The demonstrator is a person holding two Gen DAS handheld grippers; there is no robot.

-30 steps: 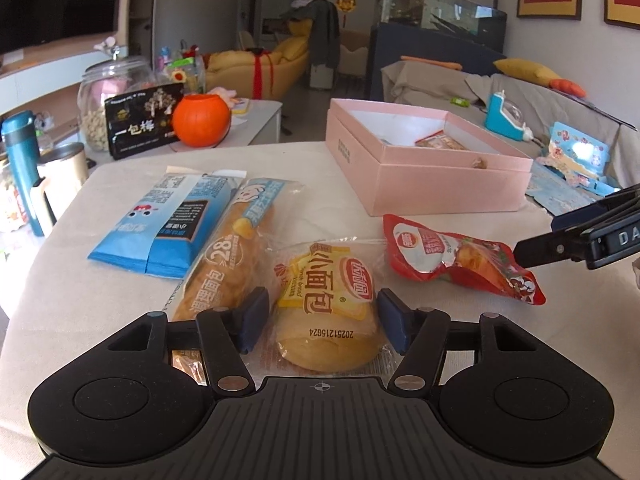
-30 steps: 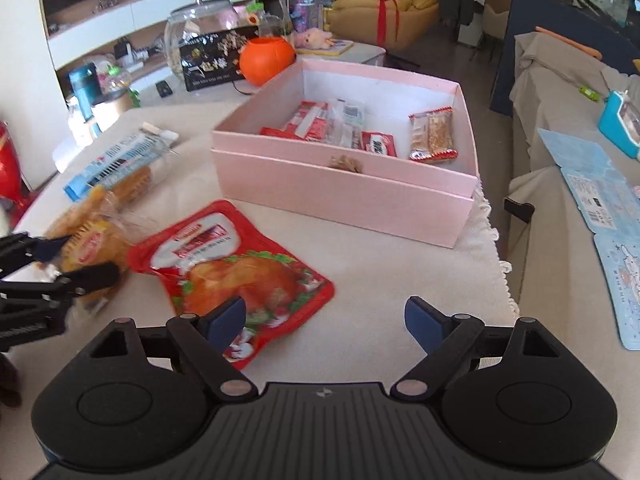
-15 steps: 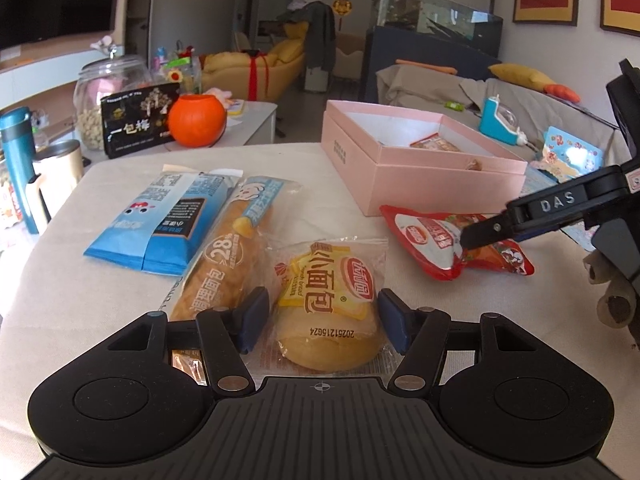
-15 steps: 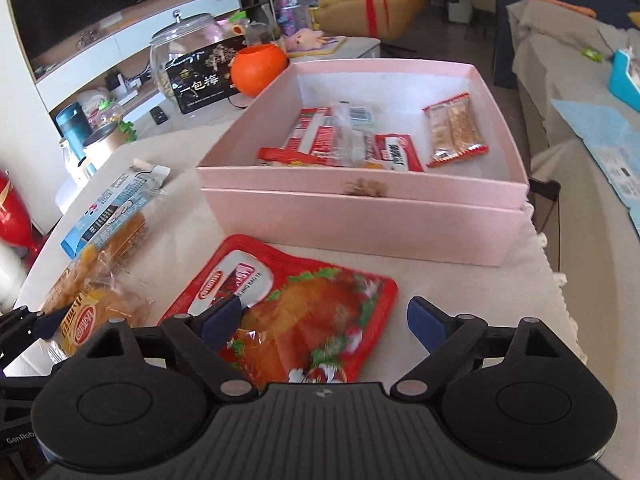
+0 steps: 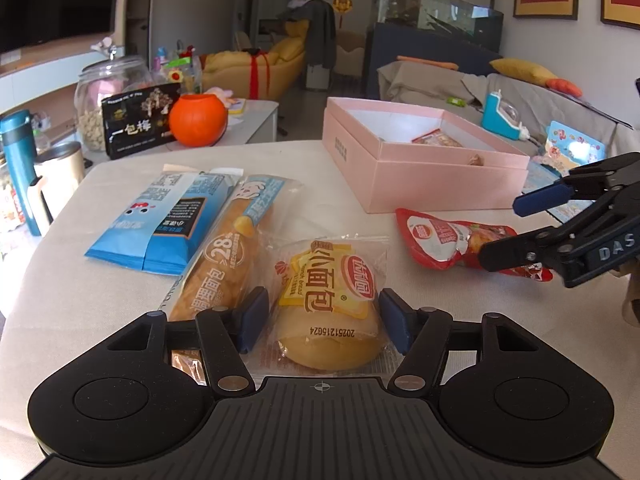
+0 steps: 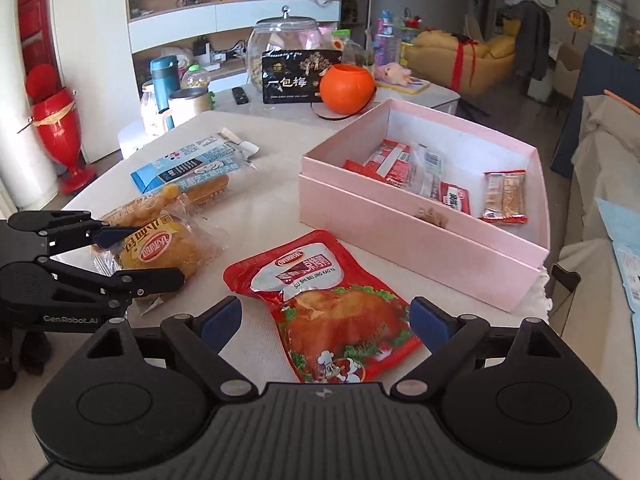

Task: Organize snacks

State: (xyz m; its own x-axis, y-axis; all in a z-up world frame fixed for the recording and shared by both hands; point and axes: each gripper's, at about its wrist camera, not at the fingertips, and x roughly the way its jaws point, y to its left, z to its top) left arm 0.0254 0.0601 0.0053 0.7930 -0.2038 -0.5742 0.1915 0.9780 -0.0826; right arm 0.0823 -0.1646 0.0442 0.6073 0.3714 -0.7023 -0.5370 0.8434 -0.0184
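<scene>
The red pouch point(image 6: 320, 304) lies flat on the table point(image 6: 256, 208), its long axis running from the right gripper point(image 6: 326, 320) up and left, its plain sealed end away from the gripper. Its printed end sits between the right gripper's wide-spread jaws, neither pad touching it. Just beyond stands the pink box point(image 6: 420, 236), open, with small packets point(image 6: 404, 168) inside; its near wall rises between the pouch and that space. Left of the pouch lies the round bun point(image 5: 332, 312) in clear wrap, between the left gripper's point(image 5: 324, 316) jaws, which have just been opening; its pads stand beside the wrap with a slight gap. A long bread point(image 5: 228, 264) and a blue pack point(image 5: 160, 220) lie further left, side by side. An orange pot point(image 6: 347, 89) and a jar point(image 6: 280, 44) stand behind.
</scene>
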